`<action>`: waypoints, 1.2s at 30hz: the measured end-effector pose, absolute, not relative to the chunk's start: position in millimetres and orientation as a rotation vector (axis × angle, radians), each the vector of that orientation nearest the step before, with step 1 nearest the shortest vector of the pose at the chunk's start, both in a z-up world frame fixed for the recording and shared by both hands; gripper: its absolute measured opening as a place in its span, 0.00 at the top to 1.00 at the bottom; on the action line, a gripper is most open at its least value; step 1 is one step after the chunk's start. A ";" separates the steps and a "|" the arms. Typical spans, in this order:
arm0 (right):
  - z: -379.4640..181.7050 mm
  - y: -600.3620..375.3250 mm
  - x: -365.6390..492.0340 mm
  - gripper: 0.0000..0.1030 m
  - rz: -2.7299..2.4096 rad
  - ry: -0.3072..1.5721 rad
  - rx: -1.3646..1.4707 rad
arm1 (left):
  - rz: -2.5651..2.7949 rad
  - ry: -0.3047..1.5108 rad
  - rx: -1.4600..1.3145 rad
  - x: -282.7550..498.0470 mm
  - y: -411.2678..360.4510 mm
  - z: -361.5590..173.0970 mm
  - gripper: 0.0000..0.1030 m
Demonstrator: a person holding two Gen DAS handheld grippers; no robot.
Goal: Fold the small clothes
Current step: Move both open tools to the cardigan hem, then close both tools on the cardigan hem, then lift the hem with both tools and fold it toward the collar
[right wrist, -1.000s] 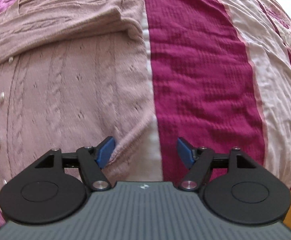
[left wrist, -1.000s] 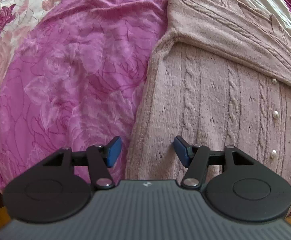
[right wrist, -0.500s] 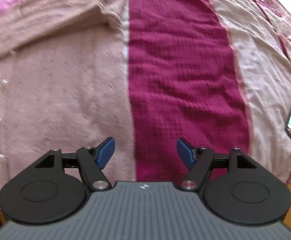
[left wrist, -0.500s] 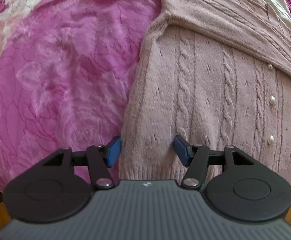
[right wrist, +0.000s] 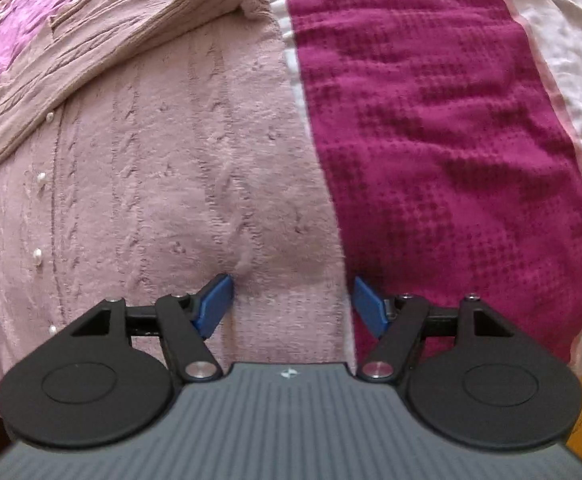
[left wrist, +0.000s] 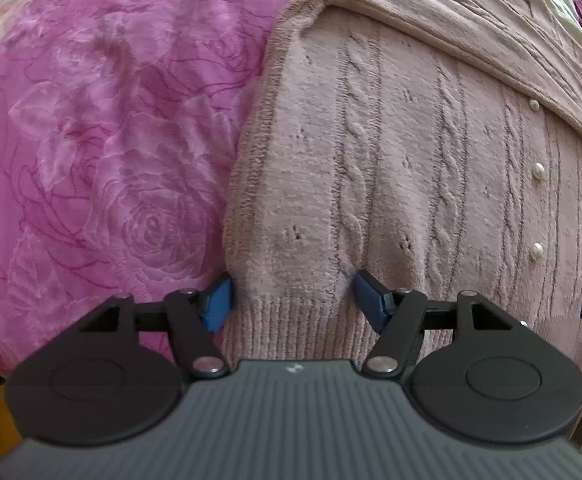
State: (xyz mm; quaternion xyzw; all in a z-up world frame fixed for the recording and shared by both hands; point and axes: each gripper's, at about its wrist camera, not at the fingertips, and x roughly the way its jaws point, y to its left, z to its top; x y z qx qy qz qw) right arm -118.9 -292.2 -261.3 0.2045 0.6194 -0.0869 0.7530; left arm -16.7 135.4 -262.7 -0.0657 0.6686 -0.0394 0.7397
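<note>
The pink cable-knit cardigan (left wrist: 391,168) lay flat on the bedspread (left wrist: 103,128), pearl buttons up. I had my left gripper (left wrist: 291,300) straddling its left hem corner, jaws just widened, knit bunched between but not pinched. My right gripper (right wrist: 291,304) straddled the right hem edge, jaws narrowing, unclamped.

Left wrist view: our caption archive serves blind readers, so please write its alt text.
A dusty-pink cable-knit cardigan with pearl buttons lies flat on a magenta rose-print bedspread. The left tongs, blue-padded, straddle its ribbed hem at the near corner, pads apart.
</note>
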 end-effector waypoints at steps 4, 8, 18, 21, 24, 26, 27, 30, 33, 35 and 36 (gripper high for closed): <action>-255.0 -284.9 -115.9 0.75 -0.143 1.349 0.395 | -0.104 1.481 -0.133 -13.3 133.5 -262.0 0.50; -245.5 -296.2 -116.1 0.90 -0.111 1.334 0.465 | -0.137 1.492 -0.220 -4.6 144.0 -255.4 0.86; -192.9 -318.4 -104.0 0.92 -0.015 1.168 0.632 | -0.165 1.364 -0.475 -0.9 159.1 -210.8 0.88; -179.3 -323.0 -94.1 0.92 0.000 1.115 0.682 | -0.172 1.298 -0.522 7.7 155.9 -190.9 0.89; -165.2 -323.0 -82.8 0.92 0.011 1.055 0.717 | -0.164 1.219 -0.567 22.1 153.6 -172.1 0.89; -154.7 -325.6 -72.8 0.92 0.016 1.015 0.730 | -0.153 1.169 -0.585 33.7 150.1 -159.3 0.89; -149.3 -327.2 -67.3 0.92 0.018 0.993 0.736 | -0.147 1.141 -0.589 40.1 148.2 -152.1 0.89; -136.1 -333.8 -50.3 0.92 0.012 0.933 0.750 | -0.126 1.071 -0.603 55.9 145.1 -135.4 0.89; -125.9 -346.7 -30.7 0.92 -0.007 0.869 0.778 | -0.102 1.010 -0.614 67.9 143.0 -124.2 0.89; -122.9 -355.7 -15.7 0.92 -0.024 0.831 0.791 | -0.083 0.980 -0.620 78.2 141.6 -118.9 0.89; -122.6 -360.0 -7.1 0.92 -0.034 0.814 0.796 | -0.074 0.967 -0.619 84.9 142.1 -118.7 0.89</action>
